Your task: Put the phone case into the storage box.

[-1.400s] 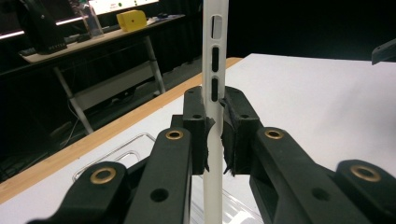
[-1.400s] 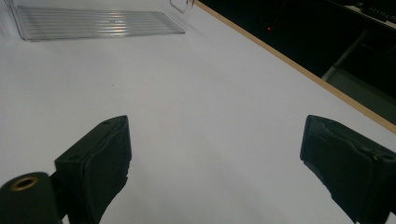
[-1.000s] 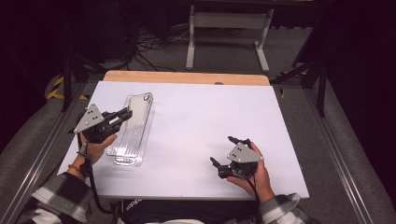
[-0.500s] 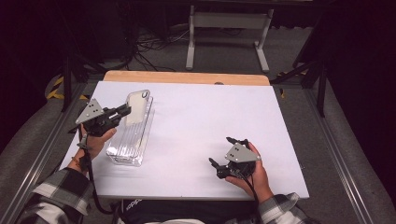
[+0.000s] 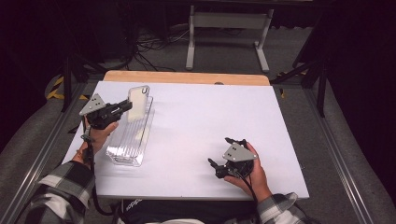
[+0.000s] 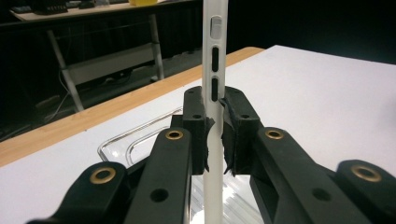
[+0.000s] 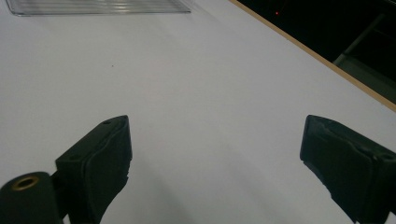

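left gripper clamps the white phone case edge-on; right gripper rests with jaws wide apart

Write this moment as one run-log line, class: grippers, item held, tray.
left gripper: shut on phone case, case on edge above clear tray | right gripper: open, nothing between jaws, over white table

A lab-like recording room. Dark curtained surroundings, loose black floor cables, and a white-topped wooden work table on grey carpet show it.
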Demonstrator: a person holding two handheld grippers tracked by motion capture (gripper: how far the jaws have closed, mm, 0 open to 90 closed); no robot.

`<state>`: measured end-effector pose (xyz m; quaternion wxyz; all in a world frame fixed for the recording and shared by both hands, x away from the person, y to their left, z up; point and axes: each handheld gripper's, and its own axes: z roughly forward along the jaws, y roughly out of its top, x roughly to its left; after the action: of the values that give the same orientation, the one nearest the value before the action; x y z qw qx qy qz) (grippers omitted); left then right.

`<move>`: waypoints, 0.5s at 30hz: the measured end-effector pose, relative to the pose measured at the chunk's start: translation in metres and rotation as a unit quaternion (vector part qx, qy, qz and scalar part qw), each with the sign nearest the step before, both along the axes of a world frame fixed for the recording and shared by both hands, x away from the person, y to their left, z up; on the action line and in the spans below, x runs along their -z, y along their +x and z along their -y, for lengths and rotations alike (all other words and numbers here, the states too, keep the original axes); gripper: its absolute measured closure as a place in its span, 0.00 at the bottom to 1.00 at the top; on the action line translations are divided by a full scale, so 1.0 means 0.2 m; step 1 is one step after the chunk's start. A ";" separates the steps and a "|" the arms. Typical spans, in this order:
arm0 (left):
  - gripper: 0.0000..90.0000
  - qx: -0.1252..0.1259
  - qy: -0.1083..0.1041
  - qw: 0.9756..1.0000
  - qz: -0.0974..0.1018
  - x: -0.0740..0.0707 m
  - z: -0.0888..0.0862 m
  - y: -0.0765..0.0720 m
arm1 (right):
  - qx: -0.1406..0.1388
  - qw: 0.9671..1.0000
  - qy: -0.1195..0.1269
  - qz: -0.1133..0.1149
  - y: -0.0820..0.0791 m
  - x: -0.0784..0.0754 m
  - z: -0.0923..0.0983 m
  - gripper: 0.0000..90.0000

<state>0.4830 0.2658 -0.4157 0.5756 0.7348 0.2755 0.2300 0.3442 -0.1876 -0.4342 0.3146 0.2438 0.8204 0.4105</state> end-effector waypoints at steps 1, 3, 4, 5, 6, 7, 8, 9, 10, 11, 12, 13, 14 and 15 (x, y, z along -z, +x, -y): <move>0.90 0.000 0.000 1.000 0.000 0.00 0.00 0.00 | 0.000 1.000 0.000 0.000 0.00 0.00 0.00 0.11; 0.90 0.008 -0.003 1.000 -0.002 0.01 0.01 0.02 | 0.000 1.000 -0.002 -0.001 0.00 0.00 0.00 0.11; 0.90 0.010 -0.008 1.000 -0.007 0.02 0.00 0.04 | 0.000 1.000 -0.004 -0.001 0.00 0.00 0.00 0.11; 0.90 0.010 -0.009 1.000 -0.007 0.02 0.01 0.05 | 0.000 1.000 -0.005 -0.002 0.01 0.01 0.00 0.11; 0.90 0.007 -0.003 1.000 -0.009 0.02 0.01 0.07 | 0.001 1.000 -0.006 -0.002 0.01 0.01 0.00 0.11; 0.90 0.007 -0.003 1.000 -0.009 0.02 0.01 0.07 | 0.001 1.000 -0.006 -0.002 0.01 0.01 0.00 0.11; 0.90 0.006 -0.005 1.000 -0.009 0.03 0.01 0.08 | 0.000 1.000 -0.007 -0.005 0.01 0.01 -0.01 0.11; 0.90 0.001 0.000 1.000 -0.012 0.04 0.00 0.09 | 0.000 1.000 -0.008 -0.005 0.01 0.01 -0.01 0.11; 0.90 -0.002 0.000 1.000 -0.013 0.04 0.00 0.10 | 0.000 1.000 -0.008 -0.005 0.01 0.02 -0.01 0.11; 0.90 -0.003 -0.004 1.000 -0.014 0.04 -0.01 0.11 | -0.001 1.000 -0.010 -0.005 0.01 0.02 -0.01 0.11; 0.90 -0.004 -0.007 1.000 -0.015 0.05 -0.01 0.11 | -0.001 1.000 -0.010 -0.005 0.01 0.02 -0.01 0.11; 0.90 -0.009 -0.002 1.000 -0.014 0.05 -0.01 0.12 | 0.000 1.000 -0.009 -0.005 0.01 0.02 -0.01 0.11; 0.90 -0.009 -0.002 1.000 -0.014 0.05 -0.01 0.12 | 0.000 1.000 -0.009 -0.005 0.01 0.02 -0.01 0.11; 0.90 -0.010 0.000 1.000 -0.014 0.05 -0.02 0.13 | 0.000 1.000 -0.010 -0.005 0.01 0.02 -0.01 0.11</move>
<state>0.5083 0.2689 -0.4266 0.5691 0.7354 0.2909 0.2252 0.3462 -0.1865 -0.4375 0.3130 0.2425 0.8259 0.4013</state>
